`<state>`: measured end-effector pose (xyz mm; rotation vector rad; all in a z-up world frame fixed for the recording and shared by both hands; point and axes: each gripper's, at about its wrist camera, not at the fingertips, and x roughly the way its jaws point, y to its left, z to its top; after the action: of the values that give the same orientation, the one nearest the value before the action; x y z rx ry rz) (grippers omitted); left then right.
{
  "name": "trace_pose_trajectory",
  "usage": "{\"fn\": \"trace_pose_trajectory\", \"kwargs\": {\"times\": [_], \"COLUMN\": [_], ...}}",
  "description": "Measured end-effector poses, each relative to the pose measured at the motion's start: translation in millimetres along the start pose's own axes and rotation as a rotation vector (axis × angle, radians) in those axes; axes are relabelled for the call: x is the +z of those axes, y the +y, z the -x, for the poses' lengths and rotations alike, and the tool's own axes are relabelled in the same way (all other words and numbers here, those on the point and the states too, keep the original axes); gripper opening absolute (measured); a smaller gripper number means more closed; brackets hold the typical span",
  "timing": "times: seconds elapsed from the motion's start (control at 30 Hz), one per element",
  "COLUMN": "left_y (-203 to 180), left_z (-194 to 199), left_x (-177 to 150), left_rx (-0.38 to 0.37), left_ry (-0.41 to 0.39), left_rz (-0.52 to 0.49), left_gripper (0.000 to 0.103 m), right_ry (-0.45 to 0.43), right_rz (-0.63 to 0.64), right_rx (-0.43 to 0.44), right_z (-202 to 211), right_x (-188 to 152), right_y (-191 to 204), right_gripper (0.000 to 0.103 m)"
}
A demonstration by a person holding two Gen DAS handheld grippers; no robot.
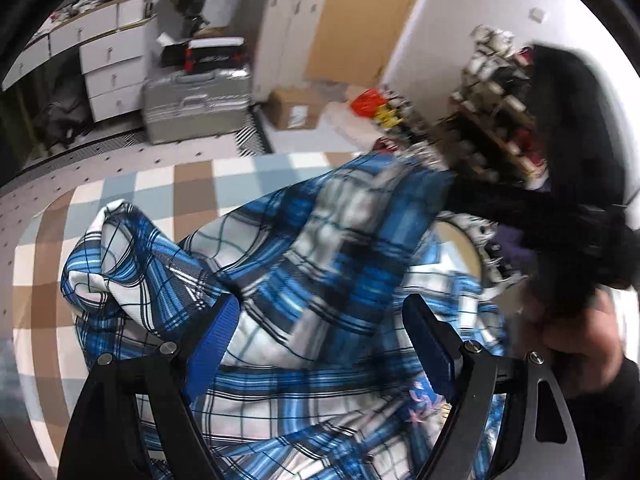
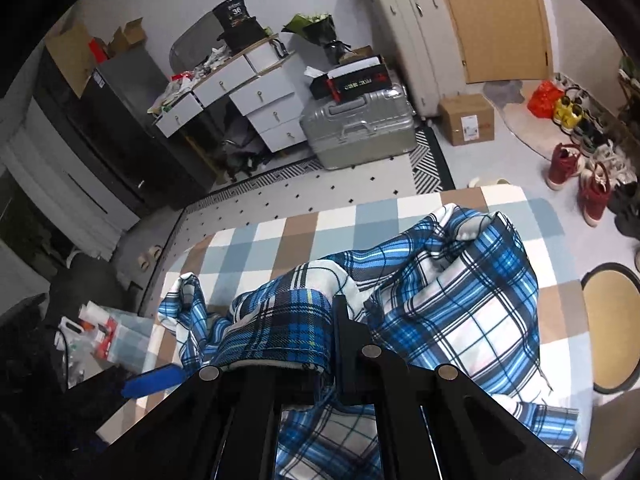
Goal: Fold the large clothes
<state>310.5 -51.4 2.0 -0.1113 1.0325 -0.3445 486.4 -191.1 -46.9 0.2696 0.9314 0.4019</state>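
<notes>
Blue-and-white plaid fabric fills the near ground of both wrist views: the large plaid shirt (image 2: 460,280) lies crumpled in a heap on the checked blue, brown and white cloth of the tabletop (image 2: 256,248), not yet laid flat. My right hand-held gripper (image 2: 332,344) is clamped tight on a thick folded hem of it, close to the near edge of the tabletop, with the cloth bunched up over the fingers. My left hand-held gripper (image 1: 324,344) hangs over the middle of the heap with its jaws spread wide and nothing pinched between the blue pads (image 1: 218,344); fabric lies below the gap, but I see no contact.

I judge this to be the early spreading-out step, before any fold: one corner held, the second not yet taken. The next move calls for bringing the left jaws down onto a matching hem or shoulder, closing there, then drawing the two grips apart so the shirt opens flat.

A sleeve or tail end (image 2: 184,292) trails toward the left edge of the tabletop, and a hump of cloth (image 2: 480,220) sits near the far right corner, so a wide pull could drag fabric over an edge. Bare checked cloth lies open toward the far edge. Beyond that, the round wooden stool (image 2: 610,328) stands just beside the right edge, and the silver suitcase (image 2: 360,128) is well apart on the floor.
</notes>
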Motion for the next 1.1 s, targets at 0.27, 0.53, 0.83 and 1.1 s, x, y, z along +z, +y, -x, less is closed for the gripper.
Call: {"fn": "trace_pose_trajectory", "kwargs": {"times": [0.27, 0.53, 0.83, 1.1], "left_y": [7, -4, -4, -9], "left_z": [-11, 26, 59, 36], "left_x": [1, -7, -71, -130], "left_rx": [0.270, 0.395, 0.262, 0.153], "left_ry": [-0.063, -0.125, -0.147, -0.068], "left_rz": [0.004, -0.087, -0.034, 0.070], "left_gripper": [0.076, 0.003, 0.003, 0.003], "right_ry": [-0.032, -0.107, -0.213, -0.174], "right_rz": [0.094, 0.193, 0.176, -0.092], "right_rx": [-0.044, -0.046, -0.033, -0.010], "right_z": [9, 40, 91, 88], "right_x": [-12, -18, -102, -230], "right_y": [14, 52, 67, 32], "right_gripper": [0.004, 0.005, 0.005, 0.006]}}
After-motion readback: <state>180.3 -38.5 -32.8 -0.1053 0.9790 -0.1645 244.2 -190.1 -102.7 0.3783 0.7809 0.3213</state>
